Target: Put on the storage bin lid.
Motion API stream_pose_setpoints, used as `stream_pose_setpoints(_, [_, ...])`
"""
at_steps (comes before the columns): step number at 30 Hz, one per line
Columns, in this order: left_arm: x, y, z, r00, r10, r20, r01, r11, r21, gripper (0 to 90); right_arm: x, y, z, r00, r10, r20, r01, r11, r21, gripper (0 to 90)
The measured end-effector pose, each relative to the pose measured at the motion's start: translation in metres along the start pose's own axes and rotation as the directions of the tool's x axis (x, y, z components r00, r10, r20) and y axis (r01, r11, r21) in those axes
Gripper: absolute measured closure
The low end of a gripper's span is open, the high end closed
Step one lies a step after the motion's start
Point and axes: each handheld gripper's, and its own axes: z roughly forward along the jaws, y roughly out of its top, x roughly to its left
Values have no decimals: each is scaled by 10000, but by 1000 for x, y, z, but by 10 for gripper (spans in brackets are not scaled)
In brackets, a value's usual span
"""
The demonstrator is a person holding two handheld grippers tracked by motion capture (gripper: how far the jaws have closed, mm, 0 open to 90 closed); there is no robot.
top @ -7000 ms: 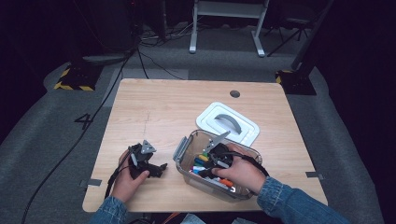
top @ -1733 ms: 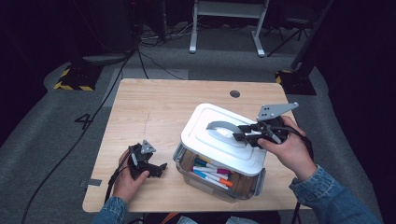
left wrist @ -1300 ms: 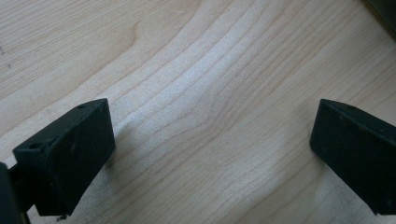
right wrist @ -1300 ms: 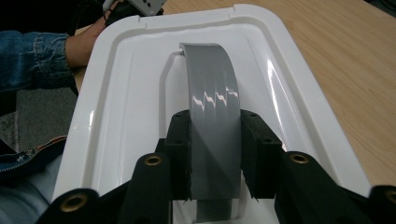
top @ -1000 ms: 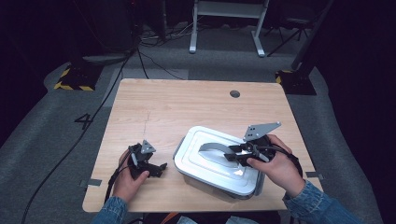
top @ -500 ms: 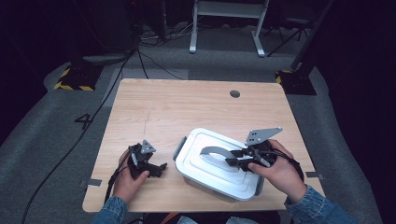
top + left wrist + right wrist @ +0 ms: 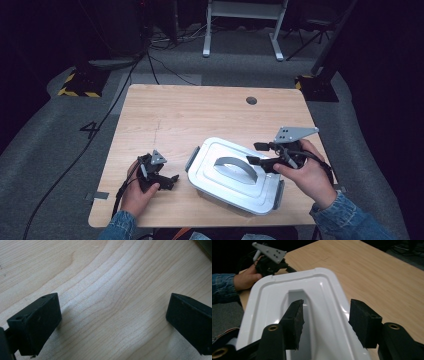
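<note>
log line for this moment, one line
lid: on box | right gripper: jaws just opened, off handle | left gripper: open, on table

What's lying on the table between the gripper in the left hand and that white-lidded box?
Nothing: in the high view only bare wooden table separates the left gripper from the box's white lid.

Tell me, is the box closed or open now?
Closed. The white lid lies flat on the box and covers its whole top. The right tongs have just been opening and hold nothing.
</note>
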Motion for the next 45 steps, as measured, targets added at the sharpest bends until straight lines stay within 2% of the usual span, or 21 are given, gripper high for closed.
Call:
stream_pose_setpoints(3, [0, -1, 0, 10000, -41, 14, 41, 10000, -20, 6, -11, 4, -11, 9991, 243, 335, -231, 9991, -347, 460])
stream_pose_setpoints(5, [0, -1, 0, 10000, -44, -7, 44, 10000, -41, 6, -23, 2, -23, 9961, 416, 780, -372, 9977, -563, 458])
stream_pose_setpoints(7, [0, -1, -1, 10000, -80, -26, 80, 10000, -29, 6, -26, 1, -26, 9951, 487, 864, -439, 9974, -572, 458])
stream_pose_setpoints(10, [0, -4, -3, 9999, -79, -72, 79, 10000, -18, 6, -42, -8, -37, 9867, 830, 1397, -762, 9957, -532, 458])
stream_pose_setpoints(13, [0, -5, -4, 9999, -61, -83, 60, 10000, -24, 6, -49, -15, -41, 9819, 994, 1610, -921, 9944, -518, 458])
stream_pose_setpoints(18, [1, -7, -6, 10000, -10, -3, 10, 10000, -9, 6, -67, -33, -52, 9675, 1470, 2059, -1396, 9889, -504, 458])
stream_pose_setpoints(23, [1, -7, -6, 10000, -20, -4, 20, 10000, 5, 6, -81, -51, -59, 9504, 1995, 2386, -1930, 9799, -503, 456])
stream_pose_setpoints(25, [1, -7, -6, 10000, -15, 7, 15, 10000, 3, 6, -90, -64, -63, 9369, 2281, 2651, -2228, 9736, -502, 454])
stream_pose_setpoints(26, [1, -7, -6, 10000, -23, 2, 23, 10000, 2, 6, -90, -64, -63, 9369, 2281, 2651, -2228, 9736, -502, 454])
stream_pose_setpoints(28, [1, -7, -6, 10000, -25, 5, 25, 10000, 3, 6, -94, -71, -64, 9302, 2406, 2771, -2373, 9704, -459, 450])
stream_pose_setpoints(29, [1, -7, -6, 10000, 0, -6, 0, 10000, -13, 6, -99, -81, -65, 9210, 2599, 2900, -2613, 9646, -347, 446])
stream_pose_setpoints(31, [1, -7, -6, 10000, -9, 4, 9, 10000, -3, 6, -101, -84, -65, 9181, 2665, 2933, -2689, 9626, -332, 446])
stream_pose_setpoints(32, [2, -7, -6, 10000, 41, 4, -41, 10000, -29, 6, -103, -90, -66, 9133, 2757, 2998, -2800, 9595, -294, 445])
stream_pose_setpoints(33, [2, -7, -6, 10000, 42, 3, -42, 10000, -31, 4, -106, -99, -67, 9036, 2905, 3149, -2977, 9543, -260, 443])
stream_pose_setpoints(35, [2, -7, -6, 10000, 39, 29, -39, 10000, -14, 3, -107, -102, -67, 9010, 2920, 3207, -3005, 9535, -237, 442])
stream_pose_setpoints(39, [2, -7, -6, 10000, 50, 35, -50, 10000, -11, 2, -111, -122, -68, 8844, 3272, 3327, -3416, 9397, -161, 433])
stream_pose_setpoints(40, [2, -6, -6, 10000, 38, 54, -38, 10000, 6, 3, -113, -132, -67, 8761, 3433, 3385, -3612, 9324, -110, 430])
stream_pose_setpoints(41, [2, -6, -6, 10000, 43, 53, -43, 10000, 7, 3, -113, -132, -67, 8761, 3433, 3385, -3612, 9324, -110, 430])
stream_pose_setpoints(45, [3, -6, -5, 10000, 21, 57, -21, 10000, -5, 3, -116, -154, -65, 8624, 3662, 3496, -3901, 9208, -22, 412])
